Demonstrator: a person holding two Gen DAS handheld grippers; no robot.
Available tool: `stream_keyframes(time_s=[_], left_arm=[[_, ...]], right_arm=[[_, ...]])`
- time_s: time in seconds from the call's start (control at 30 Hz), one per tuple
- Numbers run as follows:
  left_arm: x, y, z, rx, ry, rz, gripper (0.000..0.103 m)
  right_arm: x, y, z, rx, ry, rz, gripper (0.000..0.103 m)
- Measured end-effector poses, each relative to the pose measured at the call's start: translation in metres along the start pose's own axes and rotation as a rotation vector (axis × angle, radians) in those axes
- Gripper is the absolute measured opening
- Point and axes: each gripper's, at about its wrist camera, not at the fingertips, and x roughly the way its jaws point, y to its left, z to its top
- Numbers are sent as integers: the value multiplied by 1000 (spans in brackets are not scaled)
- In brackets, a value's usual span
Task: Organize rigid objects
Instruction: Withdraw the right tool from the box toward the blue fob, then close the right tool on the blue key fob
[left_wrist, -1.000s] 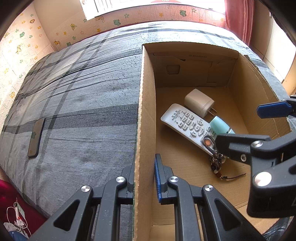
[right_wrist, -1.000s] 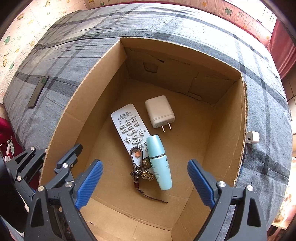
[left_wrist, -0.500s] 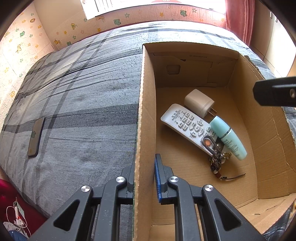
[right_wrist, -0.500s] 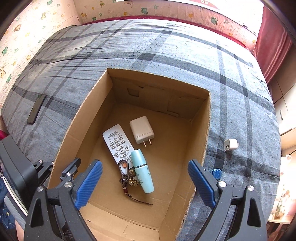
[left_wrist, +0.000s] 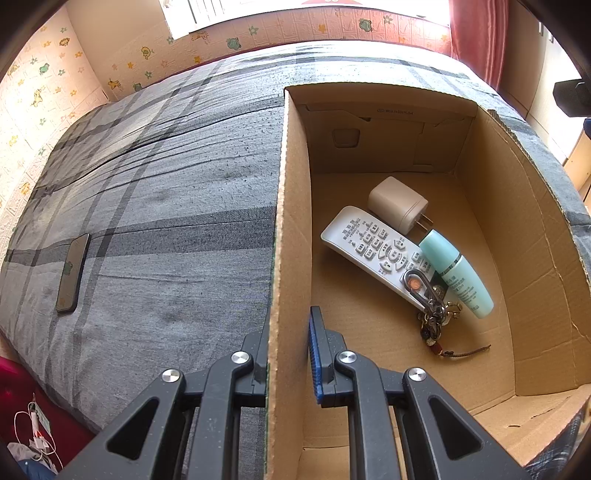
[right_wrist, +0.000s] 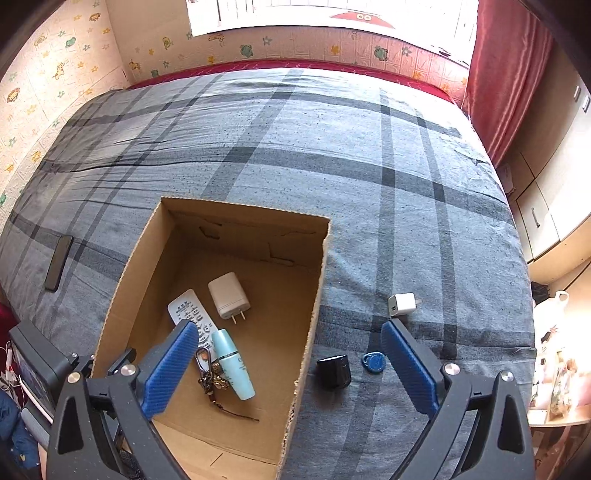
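Inside the cardboard box (right_wrist: 317, 280), on its floor, lie the items already sorted: remote (left_wrist: 373, 251), beige charger (left_wrist: 399, 206) w/ prongs toward the teal bottle (left_wrist: 458, 273), and a keyring (left_wrist: 428, 306) draped over the remote's near end. All sit bunched toward the middle, touching or nearly so, prob. because each was dropped at about the same spot.

Outside, on the bed (right_wrist: 258, 147) just beside the box's right wall, three small things are left: white plug cube (right_wrist: 402, 304), black block (right_wrist: 334, 371), blue tag (right_wrist: 373, 361). A phone (right_wrist: 59, 262) lies well apart on the far left.

Left tool (left_wrist: 291, 354) is pressed together on the box's left wall, one pad each side, likely to keep the light box from sliding on soft bedding. Right tool (right_wrist: 291, 365) is spread wide w/ nothing between the pads; its jaws have just been opening further. It hangs over the right wall, black block and tag inside its span, so next pick looks like one of those. Small, flat tag may be fiddly on cloth.
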Motion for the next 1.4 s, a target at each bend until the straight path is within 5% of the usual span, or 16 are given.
stream_keyframes(time_s=[0.63,1.13,1.4], left_arm=[[0,-1,0,2,2,3,15],[0,-1,-1,4,2,4,15],[1,-1,-1,2,3,5,15]], right_arm=[[36,-96,-22,133,74,-90,103],[105,-120,-48,255,193,-39,102],[131,-122,-53,304,242,-4,83]])
